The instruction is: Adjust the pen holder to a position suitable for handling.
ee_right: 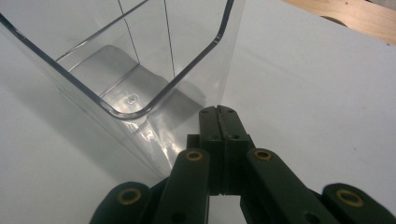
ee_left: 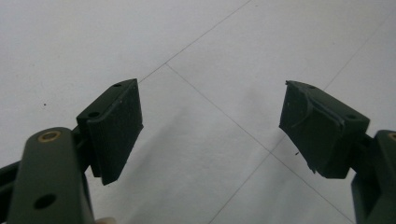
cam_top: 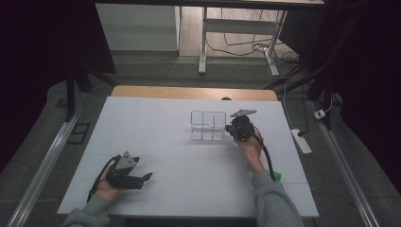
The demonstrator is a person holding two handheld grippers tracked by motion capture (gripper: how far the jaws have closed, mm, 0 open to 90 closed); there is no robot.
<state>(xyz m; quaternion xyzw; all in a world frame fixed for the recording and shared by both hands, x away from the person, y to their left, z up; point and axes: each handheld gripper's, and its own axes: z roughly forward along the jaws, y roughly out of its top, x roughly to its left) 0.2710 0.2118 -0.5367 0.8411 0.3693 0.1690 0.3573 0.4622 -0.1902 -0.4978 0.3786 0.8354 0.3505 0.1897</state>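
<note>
A clear plastic container (cam_top: 207,125) with inner dividers stands upright in the middle of the white table top (cam_top: 156,137) and holds nothing. My right gripper (cam_top: 231,128) is at its right side, low over the table. In the right gripper view the container's rounded corner (ee_right: 140,109) is just left of my right gripper (ee_right: 218,111), whose jaws are pressed together with nothing between them. My left gripper (cam_top: 145,178) rests near the front left of the table, far from the container. In the left gripper view my left gripper (ee_left: 210,105) stands wide open over bare white surface.
A small green object (cam_top: 278,176) sits at the table's right edge beside the right sleeve. A wooden strip (cam_top: 194,92) runs along the far edge. On the floor to the right lie a power strip (cam_top: 301,141) and cables.
</note>
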